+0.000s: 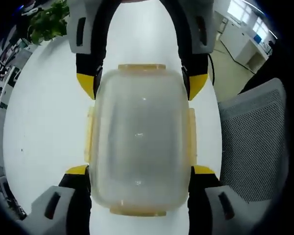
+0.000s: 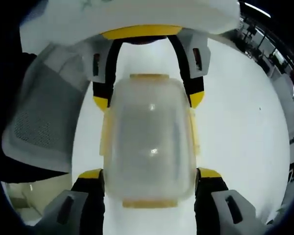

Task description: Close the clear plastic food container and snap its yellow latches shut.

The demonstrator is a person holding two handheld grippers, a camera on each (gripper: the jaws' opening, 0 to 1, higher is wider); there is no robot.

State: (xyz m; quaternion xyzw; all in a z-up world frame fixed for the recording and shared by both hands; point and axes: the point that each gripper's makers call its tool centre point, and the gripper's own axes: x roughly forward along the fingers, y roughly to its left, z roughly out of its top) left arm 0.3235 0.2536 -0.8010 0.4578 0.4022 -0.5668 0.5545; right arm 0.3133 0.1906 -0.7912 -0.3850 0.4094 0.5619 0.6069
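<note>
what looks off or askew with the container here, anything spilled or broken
Nothing stands out. The clear container sits square on the white table with its lid on, and no spill or crack shows. The left gripper and right gripper flank it from opposite ends. Whether the yellow latches are snapped is unclear.

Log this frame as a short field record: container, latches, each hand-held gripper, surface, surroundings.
container: clear plastic box, lid on, seen between both pairs of jaws
latches: yellow latches on all four sides; whether snapped shut cannot be told
left hand-held gripper: jaws flank one end of the box
right hand-held gripper: jaws flank the opposite end
surface: white table
surroundings: grey mesh chair, green plant
</note>
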